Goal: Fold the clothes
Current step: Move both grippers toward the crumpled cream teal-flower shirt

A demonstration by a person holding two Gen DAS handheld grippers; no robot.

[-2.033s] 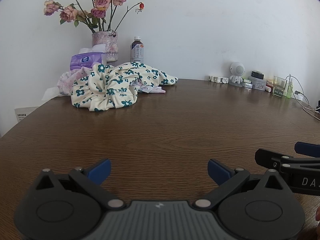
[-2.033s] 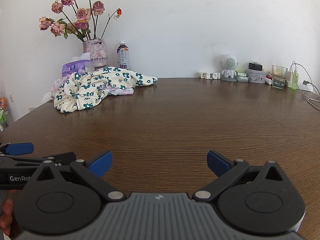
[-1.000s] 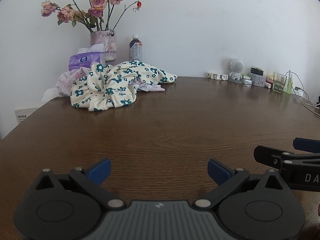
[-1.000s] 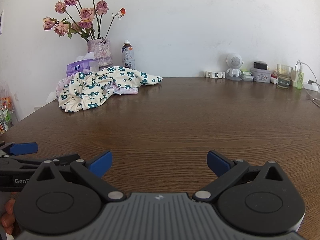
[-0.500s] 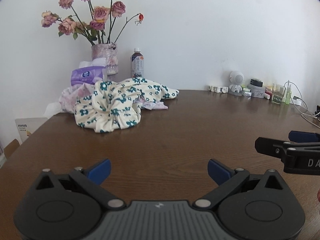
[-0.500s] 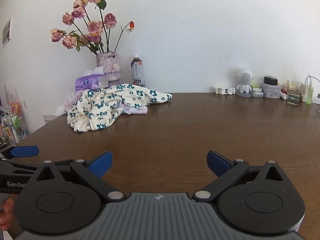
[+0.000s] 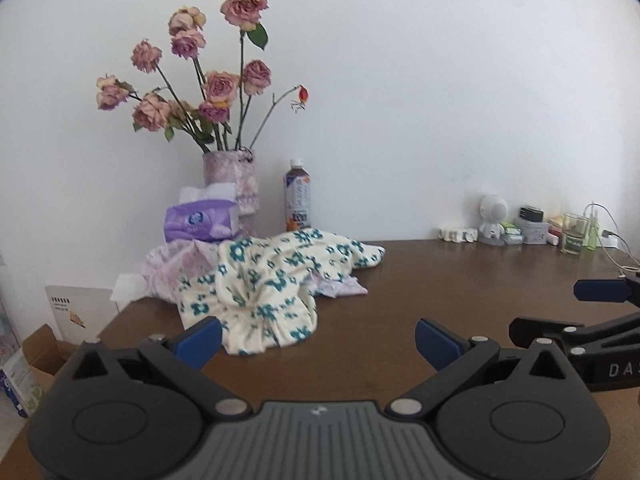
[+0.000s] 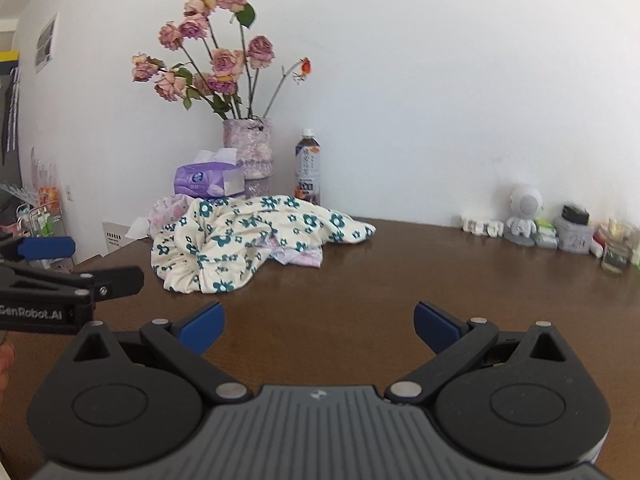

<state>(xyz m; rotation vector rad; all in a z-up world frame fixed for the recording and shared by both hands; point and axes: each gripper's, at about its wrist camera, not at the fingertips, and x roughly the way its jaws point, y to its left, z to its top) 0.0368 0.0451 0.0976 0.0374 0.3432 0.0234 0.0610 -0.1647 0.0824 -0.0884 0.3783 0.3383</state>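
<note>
Far left on the wooden table (image 7: 460, 280), near the wall, the clothes sit in one crumpled heap: a cream garment with teal flowers (image 7: 268, 280) on top, a pale pink floral piece (image 7: 176, 268) poking out under and behind it. Neither is folded yet, so the step in hand looks like the reach and first pick.

Left gripper (image 7: 318, 340) hangs above the table w/ jaws spread wide, nothing between them; the heap is just ahead, a bit left of centre. To do this well: go for the cream garment only, at a clear hem or corner (the gathered lower edge nearest the gripper looks like the easiest bite), not the middle of the bunch, or both pieces come up together.

Behind the heap stand a purple tissue pack (image 7: 200, 224), a vase of dried roses (image 7: 234, 184) and a drink bottle (image 7: 298, 204), all close to the cloth. Pull toward the open table centre, low and slow, so a trailing sleeve doesn't tip the vase or bottle.

Right gripper (image 8: 318, 326) also spread, empty, further right; best taking a second corner once the cloth is dragged clear, then spread it flat before any fold. Small clutter at the far right wall (figurine, glass, cable) is well apart.
</note>
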